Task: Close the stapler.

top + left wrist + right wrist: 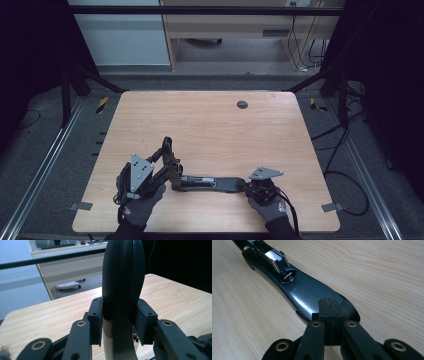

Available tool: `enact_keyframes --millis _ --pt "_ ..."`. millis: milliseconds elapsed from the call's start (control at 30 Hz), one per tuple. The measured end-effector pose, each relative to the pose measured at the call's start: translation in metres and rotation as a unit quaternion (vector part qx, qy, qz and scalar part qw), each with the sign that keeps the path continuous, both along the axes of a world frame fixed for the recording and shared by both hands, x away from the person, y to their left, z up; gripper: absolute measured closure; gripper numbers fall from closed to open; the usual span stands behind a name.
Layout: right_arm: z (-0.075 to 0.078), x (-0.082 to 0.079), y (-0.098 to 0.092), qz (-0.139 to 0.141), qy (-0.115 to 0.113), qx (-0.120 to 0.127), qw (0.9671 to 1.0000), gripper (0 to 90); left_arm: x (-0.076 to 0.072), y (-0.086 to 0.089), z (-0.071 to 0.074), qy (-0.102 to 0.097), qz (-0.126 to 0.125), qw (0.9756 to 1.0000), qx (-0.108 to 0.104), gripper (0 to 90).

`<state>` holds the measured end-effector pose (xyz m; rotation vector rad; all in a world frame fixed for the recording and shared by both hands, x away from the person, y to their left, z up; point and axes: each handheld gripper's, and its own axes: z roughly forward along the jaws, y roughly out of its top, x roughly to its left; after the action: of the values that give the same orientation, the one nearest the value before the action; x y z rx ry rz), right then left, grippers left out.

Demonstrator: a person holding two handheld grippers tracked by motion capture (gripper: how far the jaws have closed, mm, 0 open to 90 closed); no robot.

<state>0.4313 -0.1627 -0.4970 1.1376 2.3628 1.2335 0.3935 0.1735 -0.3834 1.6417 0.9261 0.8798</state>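
Observation:
A black stapler lies swung open on the wooden table (pixel 210 125). Its base (pixel 215 183) rests flat near the front edge, and its top arm (pixel 167 146) stands raised at the left end. My left gripper (pixel 167 167) is shut on that raised arm. In the left gripper view the rounded dark arm (pixel 123 277) rises between the pads (pixel 98 321), which press on both of its sides. My right gripper (pixel 245 186) is shut, pads together with nothing between them. Its tips (pixel 329 307) rest on the right end of the base (pixel 307 292), behind the metal magazine (pixel 274 256).
A round dark grommet (pixel 242 104) sits in the table's far middle. Black frame bars stand at the back corners, and cables (pixel 345 150) trail on the floor to the right. A desk and cabinet stand beyond the far edge.

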Motion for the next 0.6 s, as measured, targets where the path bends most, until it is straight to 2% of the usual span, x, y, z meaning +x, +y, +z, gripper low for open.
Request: enact_keyframes --millis 600 --pt "0.0 0.0 0.0 0.001 -0.004 0.0 1.0 90.0 -0.002 -0.022 -0.001 -0.023 0.005 0.9986 0.047 62.2"
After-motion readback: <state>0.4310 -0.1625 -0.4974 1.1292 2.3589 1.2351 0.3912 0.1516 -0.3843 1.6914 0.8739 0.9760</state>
